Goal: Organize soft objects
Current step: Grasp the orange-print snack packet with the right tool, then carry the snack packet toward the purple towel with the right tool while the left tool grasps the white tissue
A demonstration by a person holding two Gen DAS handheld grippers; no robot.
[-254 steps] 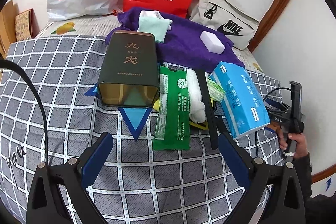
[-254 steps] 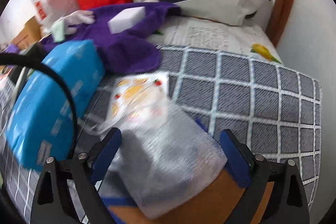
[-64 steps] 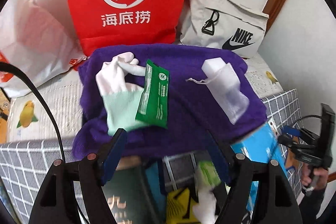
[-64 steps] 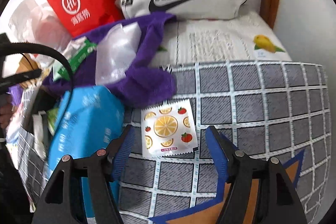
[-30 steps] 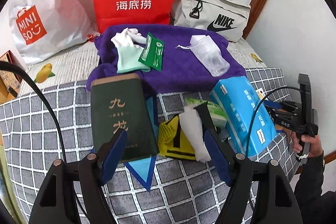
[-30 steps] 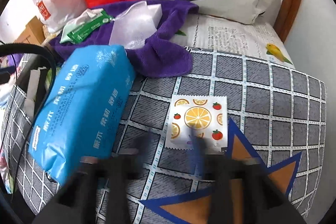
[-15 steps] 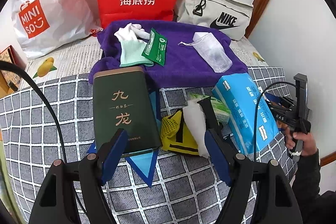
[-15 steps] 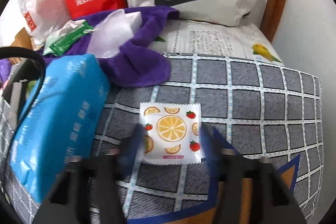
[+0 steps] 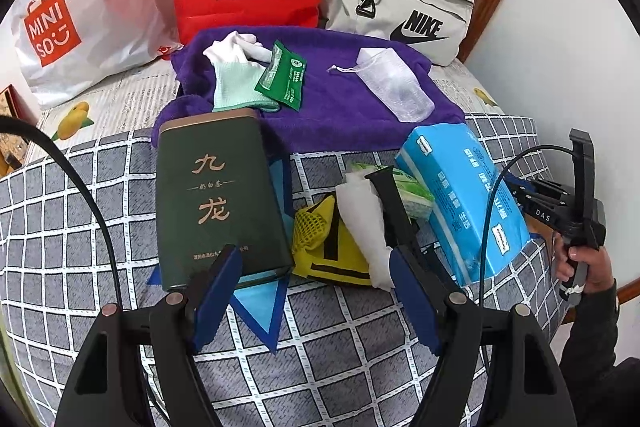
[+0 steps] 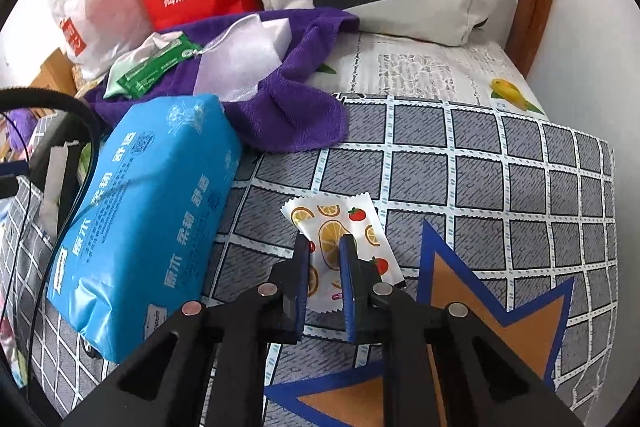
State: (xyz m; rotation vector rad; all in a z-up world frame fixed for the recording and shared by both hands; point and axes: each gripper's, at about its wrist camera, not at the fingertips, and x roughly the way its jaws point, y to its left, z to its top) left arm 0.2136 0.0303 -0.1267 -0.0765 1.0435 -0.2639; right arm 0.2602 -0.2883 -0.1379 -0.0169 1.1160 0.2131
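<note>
Right hand-held gripper point(image 10: 325, 247): jaws just closing, pinching fruit-print sachet point(image 10: 340, 223) on checked bedcover point(image 10: 480, 179). Left hand-held gripper point(image 9: 312, 267) open, empty, above dark green tin point(image 9: 216, 195).

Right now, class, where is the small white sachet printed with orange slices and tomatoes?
In the right wrist view, the sachet lies on the checked bedcover, right of the blue tissue pack, pinched between the right tongs.

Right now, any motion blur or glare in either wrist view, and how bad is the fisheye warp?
Left wrist view: sharp, even daylight, soft sheen on the white Miniso bag, checked bedspread grid bowed. Right wrist view: sharp, right gripper crisp on the fruit-print sachet, strong edge warp, black corners.
</note>
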